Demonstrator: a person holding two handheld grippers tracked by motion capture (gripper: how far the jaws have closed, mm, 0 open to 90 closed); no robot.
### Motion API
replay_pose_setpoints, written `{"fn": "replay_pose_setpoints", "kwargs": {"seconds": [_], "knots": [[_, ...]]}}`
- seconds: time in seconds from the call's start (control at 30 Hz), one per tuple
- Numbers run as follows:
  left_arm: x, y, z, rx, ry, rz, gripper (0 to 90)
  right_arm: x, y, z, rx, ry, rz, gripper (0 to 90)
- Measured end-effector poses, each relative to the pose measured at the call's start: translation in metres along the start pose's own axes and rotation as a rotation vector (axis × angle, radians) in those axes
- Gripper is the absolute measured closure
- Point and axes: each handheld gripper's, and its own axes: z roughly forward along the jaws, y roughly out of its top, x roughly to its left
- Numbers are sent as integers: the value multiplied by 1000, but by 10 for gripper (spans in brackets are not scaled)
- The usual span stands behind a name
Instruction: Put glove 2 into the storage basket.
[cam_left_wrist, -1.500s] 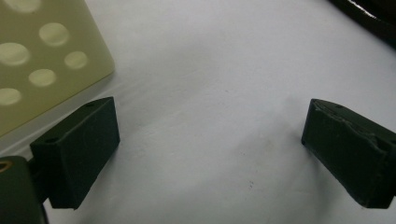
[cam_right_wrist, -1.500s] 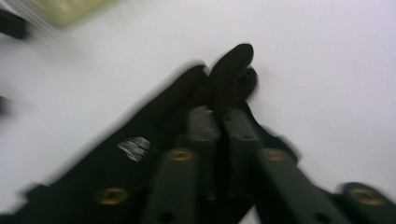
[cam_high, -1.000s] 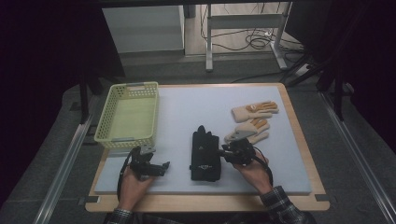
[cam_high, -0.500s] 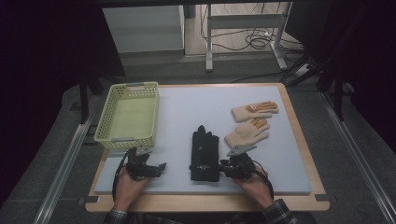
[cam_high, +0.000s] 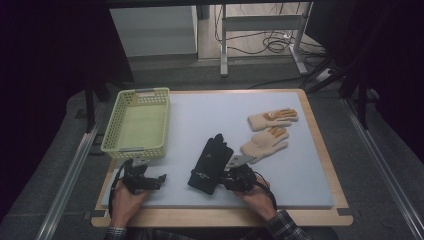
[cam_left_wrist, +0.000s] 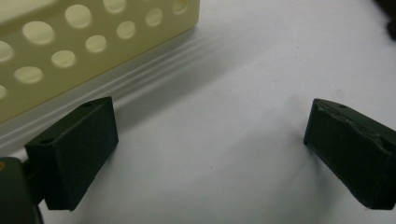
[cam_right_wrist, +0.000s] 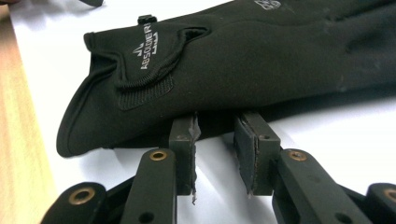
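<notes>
Black glove (cam_right_wrist: 243, 60) lying flat on worktop (cam_high: 300, 165), fingertips cut off in right gripper view | right gripper (cam_right_wrist: 215, 135) jaws standing parted at its edge, gripping nothing | left gripper (cam_left_wrist: 210, 154) jaws gaping wide, empty, beside basket (cam_left_wrist: 70, 51).

Both forearms enter from the bottom edge of the high view. The left hand (cam_high: 124, 200) holds the left gripper (cam_high: 159, 178) low over the table, pointing to the right side. In the left gripper view its two black jaws stand wide apart, with nothing between them. The right hand (cam_high: 257, 196) holds the right gripper (cam_high: 223, 180) low, pointing to the left. Its jaws are close together, with a narrow gap between the pads (cam_right_wrist: 186, 140), and they grip nothing.
</notes>
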Motion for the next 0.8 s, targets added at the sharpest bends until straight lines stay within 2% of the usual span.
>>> {"fn": "replay_pose_setpoints", "kwargs": {"seconds": [0.27,0.4,0.5,0.67,0.73,0.8], "knots": [[-1,0,0,-1,2,-4,30,3,13,19,-15,-19,-27,681],[-1,0,0,-2,2,-7,30,3,17,21,-5,-26,-48,659],[0,0,1,-2,0,-8,29,2,16,16,-2,-37,-62,616],[0,-1,1,-7,-1,-9,29,-8,9,-3,-11,-63,-51,564],[0,-1,1,-8,-2,-9,29,-15,3,-16,-11,-93,-46,529],[0,-1,1,-8,-2,-9,29,-17,1,-20,-12,-101,-41,515]]}}
